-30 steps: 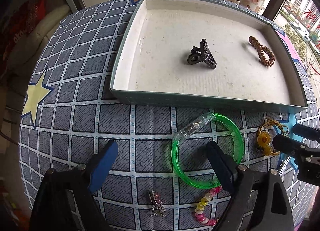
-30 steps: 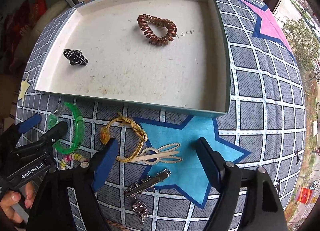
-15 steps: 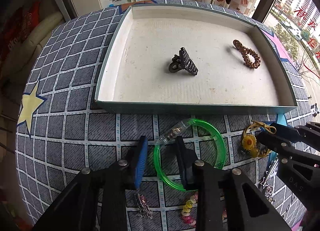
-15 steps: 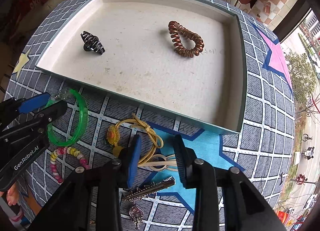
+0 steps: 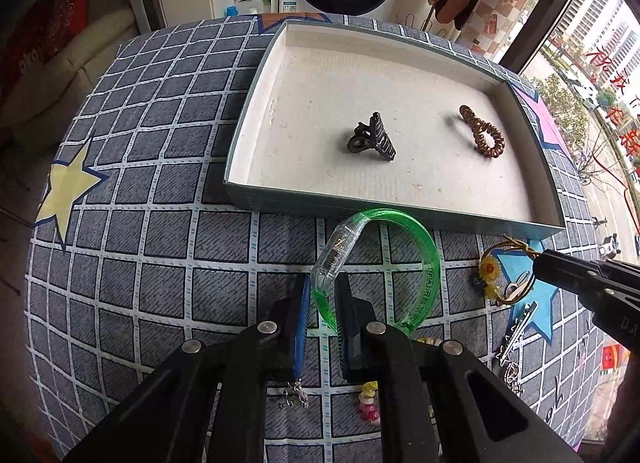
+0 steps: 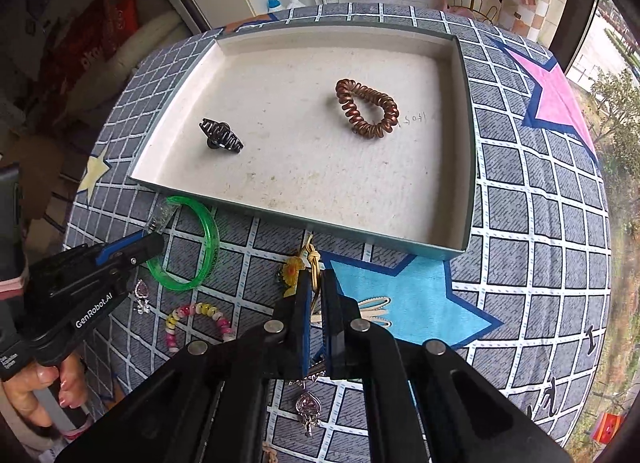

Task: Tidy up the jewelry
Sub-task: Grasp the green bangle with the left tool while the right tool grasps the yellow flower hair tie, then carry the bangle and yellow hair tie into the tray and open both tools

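Jaws, left gripper (image 5: 322,305): nearly closed, having just been closing; the green bangle (image 5: 430,263) is pinched at its near rim between them, its clear clasp end tilted up toward the tray.
Jaws, right gripper (image 6: 316,295): pressed almost together, having just been closing; the yellow cord hair tie (image 6: 312,263) with its small sunflower charm is caught between them.
Tray (image 6: 466,143): a shallow box is used as the landmark; both grippers are held just short of its near wall.
Done so far: two pieces are seen inside the tray, a dark claw clip (image 6: 221,137) toward its left and a brown spiral hair tie (image 6: 366,109) toward its right, well apart.
In hand: bangle and cord tie are judged gripped but not yet carried over the near wall.
Left on the bench (image 6: 520,183): in front of the tray, a pink-and-yellow bead bracelet (image 6: 198,323), a cream hair clip (image 6: 376,309), a small silver charm (image 6: 141,295) and a pendant (image 6: 307,409) near the right jaws.
Progress: judged under halfway.
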Available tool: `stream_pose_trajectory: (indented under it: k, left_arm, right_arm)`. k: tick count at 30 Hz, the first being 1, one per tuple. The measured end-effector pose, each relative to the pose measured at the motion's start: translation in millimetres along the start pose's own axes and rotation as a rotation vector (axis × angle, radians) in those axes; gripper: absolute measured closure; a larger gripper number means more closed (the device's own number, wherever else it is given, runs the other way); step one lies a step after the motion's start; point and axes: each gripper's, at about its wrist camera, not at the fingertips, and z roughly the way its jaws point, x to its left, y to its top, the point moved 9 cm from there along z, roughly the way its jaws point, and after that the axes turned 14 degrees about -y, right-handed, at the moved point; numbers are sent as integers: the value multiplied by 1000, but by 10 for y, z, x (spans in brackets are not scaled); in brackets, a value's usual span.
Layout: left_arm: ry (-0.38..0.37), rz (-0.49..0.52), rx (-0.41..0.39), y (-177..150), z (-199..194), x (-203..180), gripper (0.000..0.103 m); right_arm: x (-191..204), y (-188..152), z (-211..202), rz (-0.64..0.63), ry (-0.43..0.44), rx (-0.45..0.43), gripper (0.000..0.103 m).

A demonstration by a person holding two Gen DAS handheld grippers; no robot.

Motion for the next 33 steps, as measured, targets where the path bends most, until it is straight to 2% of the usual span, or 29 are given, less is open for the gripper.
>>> stream_pose_trajectory:
  k: [8, 13, 14, 15, 17, 19, 22, 24, 26, 28, 29, 33]
  left_arm:
    - [-21, 24, -34, 39, -190, -83, 78]
    - [-20, 23, -40, 25, -225, -121, 78]
    - [-18, 22, -41, 19, -238, -120, 78]
    - [-15, 21, -42, 10, -249, -111, 78]
    - [-10, 14, -45, 3, -269, -82, 78]
    - [-5, 6, -48, -14, -298, -45, 78]
    - [3, -2, -51, -30, -335, 8, 78]
    - [6, -6, -53, -38, -353, 28, 78]
    - [5, -7, -55, -46, -371, 38, 78]
    - [4, -6, -56, -48, -377, 33, 78]
    - [4, -6, -57, -49, -377, 27, 78]
    - [-5, 2, -61, -36, -401, -17, 78]
  right_arm:
    - [-162, -27, -235, 29, 45, -28, 98]
    - [-139, -109, -87, 42, 79, 30, 97]
    - [-132, -114, -62, 32, 72, 33, 89]
    - [-105, -108, -31, 17, 63, 31, 65]
    - [-31, -94, 18, -1, 67, 25, 36]
    - [56, -93, 88, -25, 67, 35, 36]
    - [173, -103, 215, -54, 56, 53, 47]
    - [228, -134, 309, -83, 29, 71, 64]
    - [258, -156, 354, -106, 0, 63, 67]
    - [257, -168, 366, -137, -51, 55, 78]
    - [258, -180, 377, -139, -50, 63, 89]
    - [172, -149, 282, -72, 11, 51, 89]
